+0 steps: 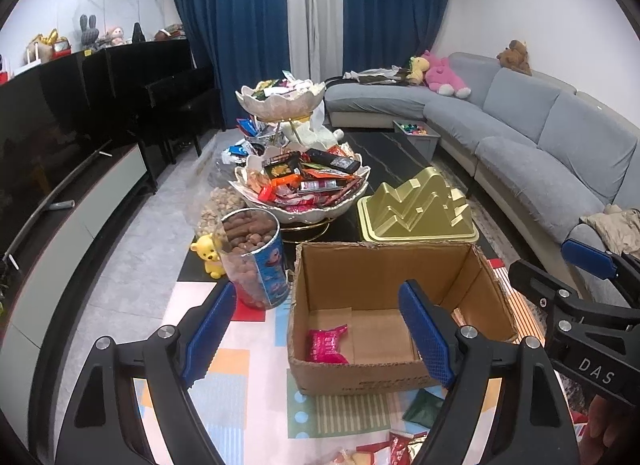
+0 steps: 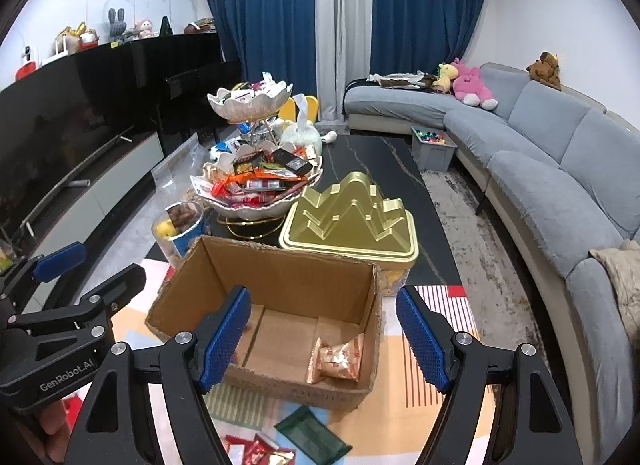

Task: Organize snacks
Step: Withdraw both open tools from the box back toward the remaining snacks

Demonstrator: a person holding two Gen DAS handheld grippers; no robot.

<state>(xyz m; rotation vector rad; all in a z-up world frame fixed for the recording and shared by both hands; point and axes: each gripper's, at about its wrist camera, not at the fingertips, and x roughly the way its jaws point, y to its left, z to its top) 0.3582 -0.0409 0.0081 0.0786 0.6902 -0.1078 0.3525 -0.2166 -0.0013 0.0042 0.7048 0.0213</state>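
An open cardboard box (image 1: 380, 269) stands on a colourful mat. In the left wrist view a pink snack packet (image 1: 326, 345) lies on its floor at the near left. The right wrist view shows an orange-gold packet (image 2: 338, 359) at the near right of the box (image 2: 280, 277). My left gripper (image 1: 317, 289) hovers open above the box's near side, nothing between its blue pads. Over the same box my right gripper (image 2: 322, 291) is also open and empty. Each gripper shows at the edge of the other's view (image 1: 560, 265) (image 2: 96, 265). A green packet (image 2: 316, 437) and red packets (image 2: 256, 453) lie on the mat in front of the box.
Behind the box stand a gold mountain-shaped tin (image 1: 420, 209), a tiered white bowl stand heaped with snacks (image 1: 304, 185), a clear tub of brown snacks (image 1: 254, 257) and a yellow bear toy (image 1: 208, 255). A grey sofa (image 1: 540, 153) curves along the right; a TV unit (image 1: 80, 205) runs along the left.
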